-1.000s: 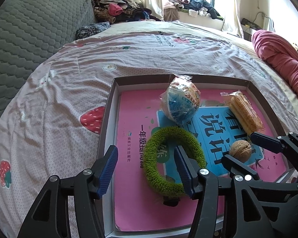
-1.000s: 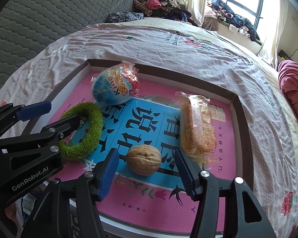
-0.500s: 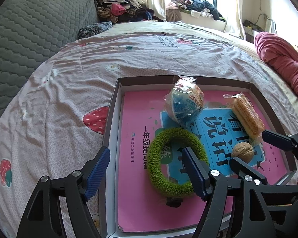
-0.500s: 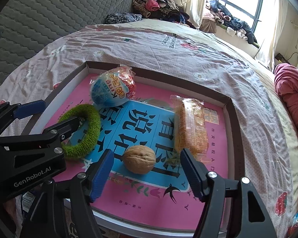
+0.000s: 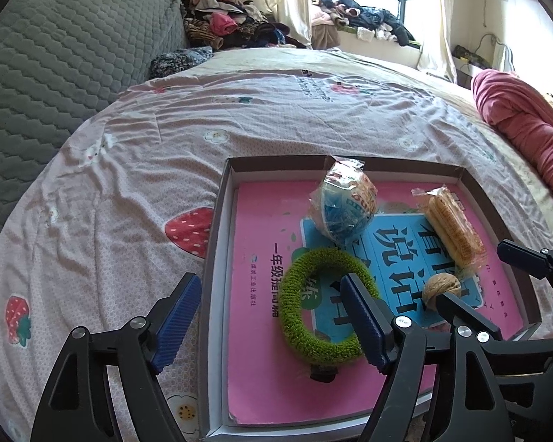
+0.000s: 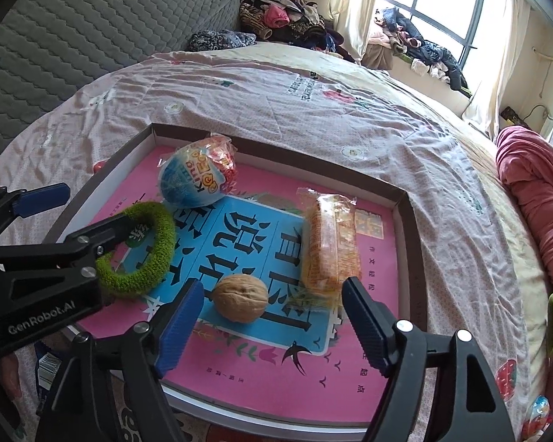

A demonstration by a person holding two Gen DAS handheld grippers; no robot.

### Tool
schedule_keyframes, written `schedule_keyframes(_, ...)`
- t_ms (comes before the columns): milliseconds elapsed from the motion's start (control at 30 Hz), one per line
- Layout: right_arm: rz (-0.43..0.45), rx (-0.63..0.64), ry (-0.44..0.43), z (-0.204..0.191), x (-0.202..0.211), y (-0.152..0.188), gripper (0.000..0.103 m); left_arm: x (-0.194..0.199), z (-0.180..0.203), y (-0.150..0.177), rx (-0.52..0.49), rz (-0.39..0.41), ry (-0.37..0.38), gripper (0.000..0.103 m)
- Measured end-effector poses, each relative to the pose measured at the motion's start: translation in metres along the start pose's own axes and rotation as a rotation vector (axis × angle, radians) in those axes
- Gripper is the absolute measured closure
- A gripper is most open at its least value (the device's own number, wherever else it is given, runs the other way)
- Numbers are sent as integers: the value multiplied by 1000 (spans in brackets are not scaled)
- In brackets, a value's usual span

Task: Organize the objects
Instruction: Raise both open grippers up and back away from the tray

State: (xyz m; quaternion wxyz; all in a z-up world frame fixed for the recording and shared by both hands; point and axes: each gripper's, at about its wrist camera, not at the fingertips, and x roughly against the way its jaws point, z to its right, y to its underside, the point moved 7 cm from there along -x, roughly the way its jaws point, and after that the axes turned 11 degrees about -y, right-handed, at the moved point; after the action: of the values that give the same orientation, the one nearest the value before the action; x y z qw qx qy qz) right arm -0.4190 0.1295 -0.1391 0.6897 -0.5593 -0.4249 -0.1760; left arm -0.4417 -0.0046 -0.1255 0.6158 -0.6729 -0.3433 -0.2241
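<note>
- Daylight from a window falls across a bed [image 5: 239, 118] covered in a strawberry-print sheet, with heaps of clothes along the far wall and a grey quilted headboard to one side.
- On the bed sits a shallow box tray [image 5: 217, 243] lined with a pink and blue book cover.
- Four things already lie inside it: a green fuzzy ring [image 5: 295, 305], a wrapped egg-shaped toy [image 6: 197, 175], a wrapped biscuit pack [image 6: 330, 243] and a walnut [image 6: 241, 302].
- Judging from that, the gathering looks largely done; no loose item waits on the sheet near the tray, so little seems left.
- The left claw [image 5: 271, 322] points steeply down over the tray's near left edge; its jaws are opening, one finger outside the tray wall, the other over the ring's hole, pressing on nothing.
- The right claw [image 6: 272, 320] tilts down likewise at the near edge; its jaws are opening with the walnut just beyond and between them, untouched.
- Both look like releases just finishing.
</note>
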Motion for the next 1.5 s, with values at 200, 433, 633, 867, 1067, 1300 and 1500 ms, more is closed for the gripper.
schedule_keyframes(200, 17, -5, 3, 2, 7, -3, 24, 5, -4, -2, 7, 9, -3, 23)
schedule_keyframes(433, 46, -10, 31, 5, 20, -7, 22, 16, -9, -6, 21, 34, 1, 22)
schedule_keyframes(633, 68, -3, 43, 4, 28, -9, 16, 23, -16, -10, 36, 51, 0, 20)
schedule_keyframes(867, 102, -16, 46, 7, 40, -13, 16, 33, -22, -14, 46, 73, -3, 20)
schedule_keyframes(1067, 130, -28, 57, 11, 55, -15, 14, 41, -23, -16, 42, 84, -3, 19)
schedule_keyframes(1300, 134, -45, 33, 7, 78, -11, 13, 67, -25, -10, 31, 101, -29, 19)
schedule_keyframes(1500, 156, -68, 30, 8, 118, -2, 12, 103, -31, 2, 44, 98, -32, 19)
